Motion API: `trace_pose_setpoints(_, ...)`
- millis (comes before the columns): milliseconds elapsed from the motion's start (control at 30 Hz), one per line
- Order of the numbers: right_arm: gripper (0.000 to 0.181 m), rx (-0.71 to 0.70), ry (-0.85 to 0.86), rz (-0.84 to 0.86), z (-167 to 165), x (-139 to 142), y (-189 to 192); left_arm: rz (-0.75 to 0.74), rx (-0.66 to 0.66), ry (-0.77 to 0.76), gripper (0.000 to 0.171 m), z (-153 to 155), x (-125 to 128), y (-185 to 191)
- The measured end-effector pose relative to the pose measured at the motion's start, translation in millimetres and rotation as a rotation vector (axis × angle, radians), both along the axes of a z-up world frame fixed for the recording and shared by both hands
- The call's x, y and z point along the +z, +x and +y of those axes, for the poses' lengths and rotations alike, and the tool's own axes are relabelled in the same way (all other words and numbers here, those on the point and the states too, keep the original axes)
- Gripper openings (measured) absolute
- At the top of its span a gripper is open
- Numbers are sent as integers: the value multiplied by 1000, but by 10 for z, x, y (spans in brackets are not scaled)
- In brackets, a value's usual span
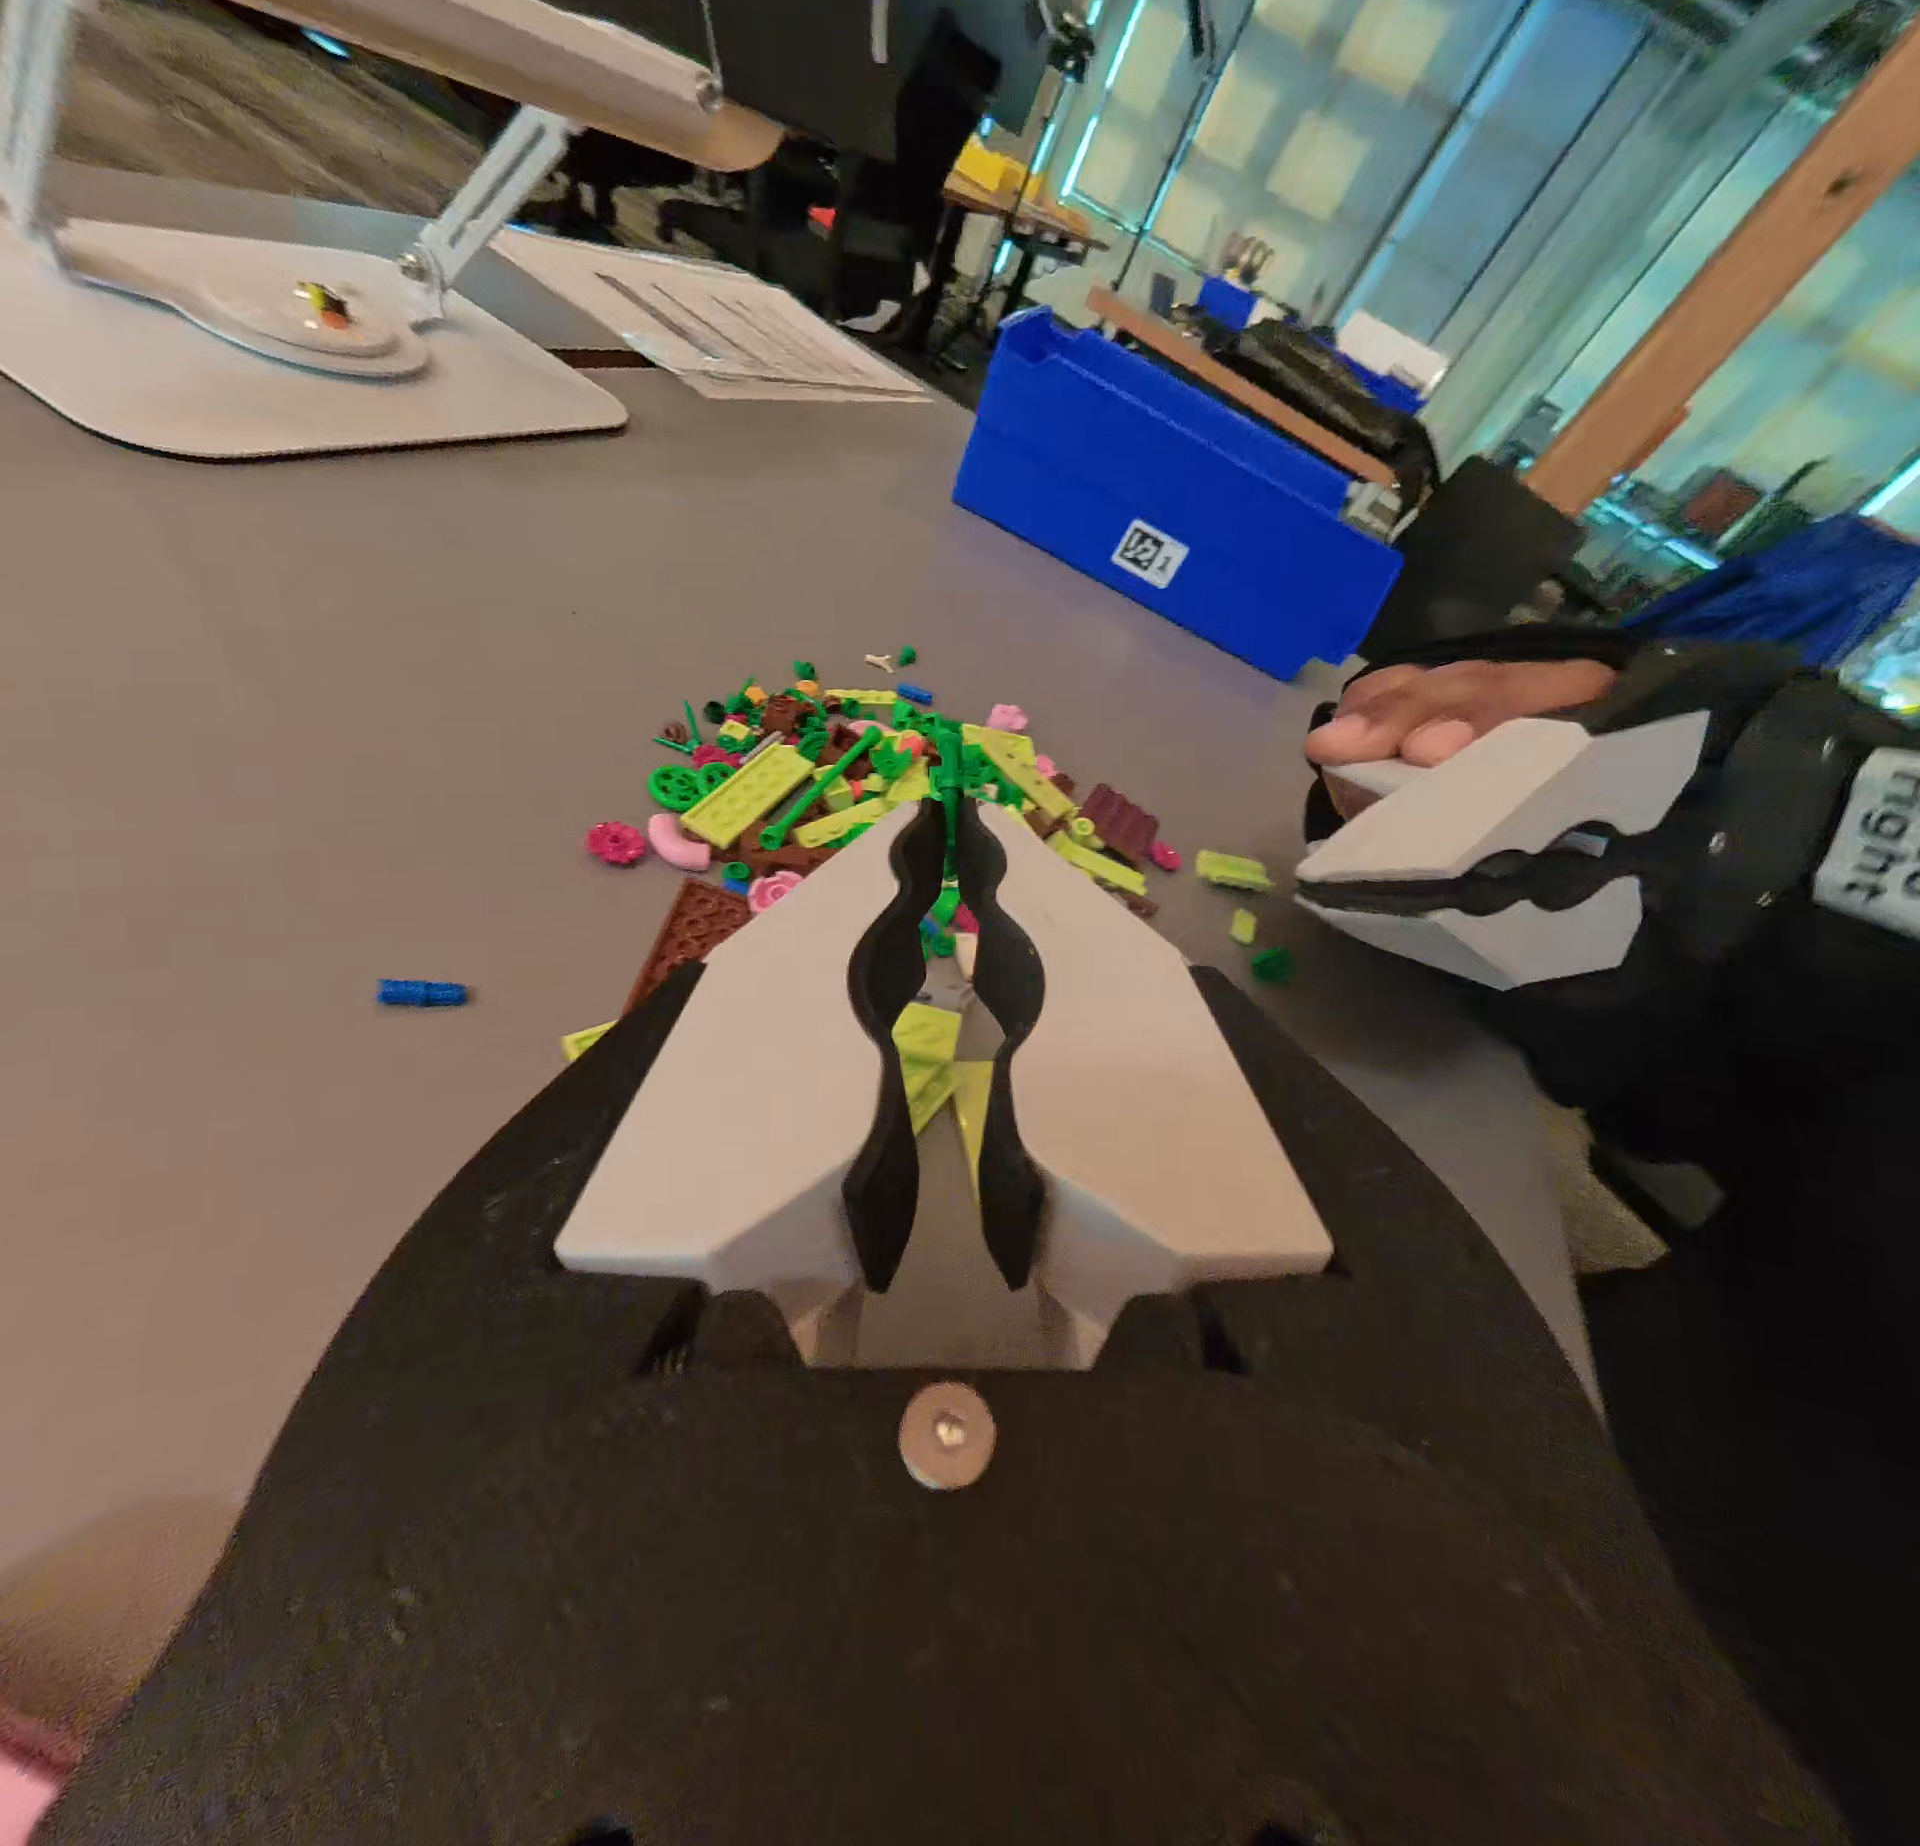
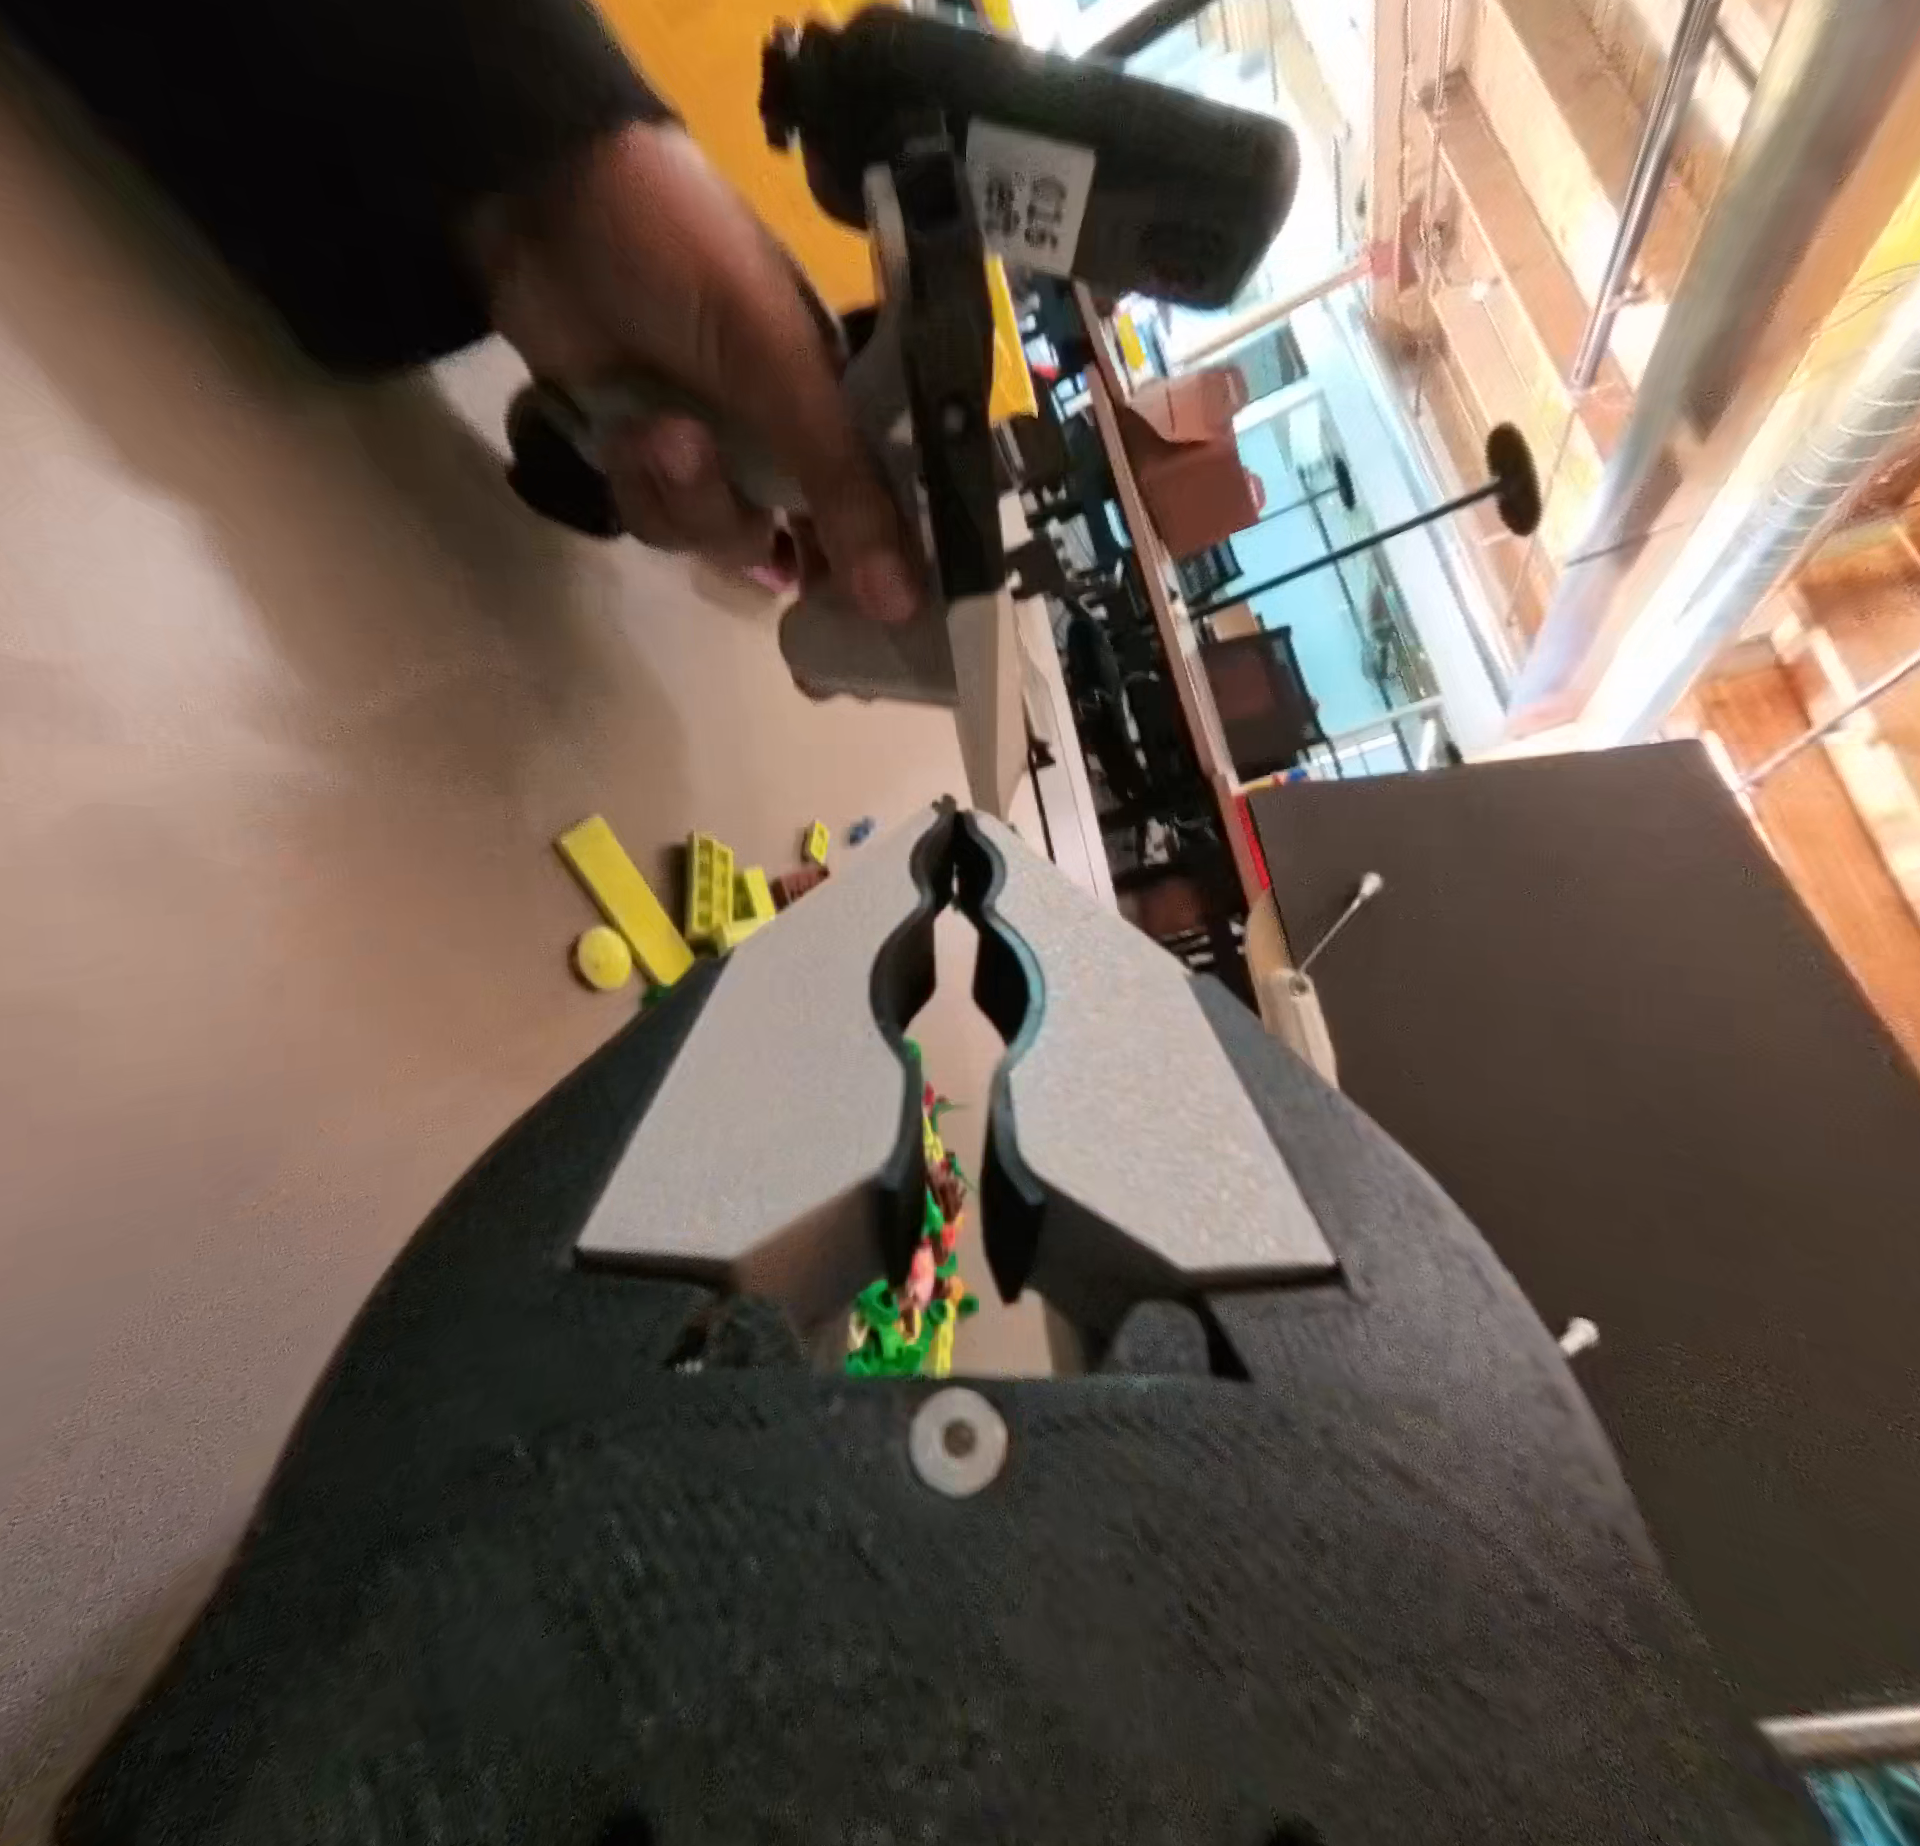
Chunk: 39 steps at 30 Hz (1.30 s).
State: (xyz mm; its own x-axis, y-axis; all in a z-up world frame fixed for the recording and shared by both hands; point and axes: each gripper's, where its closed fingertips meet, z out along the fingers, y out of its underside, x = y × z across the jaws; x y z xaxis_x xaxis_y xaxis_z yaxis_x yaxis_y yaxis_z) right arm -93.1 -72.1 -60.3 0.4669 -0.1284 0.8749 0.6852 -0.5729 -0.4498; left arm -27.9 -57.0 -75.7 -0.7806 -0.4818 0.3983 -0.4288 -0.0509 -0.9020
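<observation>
My left gripper [image 1: 948, 809] hangs over a pile of small toy building pieces [image 1: 831, 788] on the grey table [image 1: 416, 705]. It is shut on a thin green stem piece [image 1: 948, 762] that sticks out past the fingertips. My right gripper [image 2: 951, 825] is shut, and I see nothing clearly held between its pads. It also shows in the left wrist view [image 1: 1301, 887], turned on its side just right of the pile and low over the table, with a hand [image 1: 1455, 705] on it. Lime-green plates [image 2: 634, 913] lie to its left.
A blue bin [image 1: 1164, 508] stands at the back right of the table. A white stand base [image 1: 312, 394] and a sheet of paper [image 1: 727, 331] lie at the back left. A blue pin [image 1: 421, 992] lies alone on the left, and a brown plate [image 1: 696, 934] by my left finger.
</observation>
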Motion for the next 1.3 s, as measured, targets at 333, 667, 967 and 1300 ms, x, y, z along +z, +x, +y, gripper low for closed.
trace_pose_setpoints(333,6,10,354,607,-204,11,505,-171,-26,39,0,-147,126,-116)
trace_pose_setpoints(667,23,27,328,250,-102,163,319,275,-149,-435,0,-208,235,-183)
trace_pose_setpoints(967,18,38,342,328,-79,145,318,365,-213,-549,0,-276,296,-282)
trace_pose_setpoints(1300,20,70,378,402,-82,179,318,344,-210,-548,0,-317,304,-331)
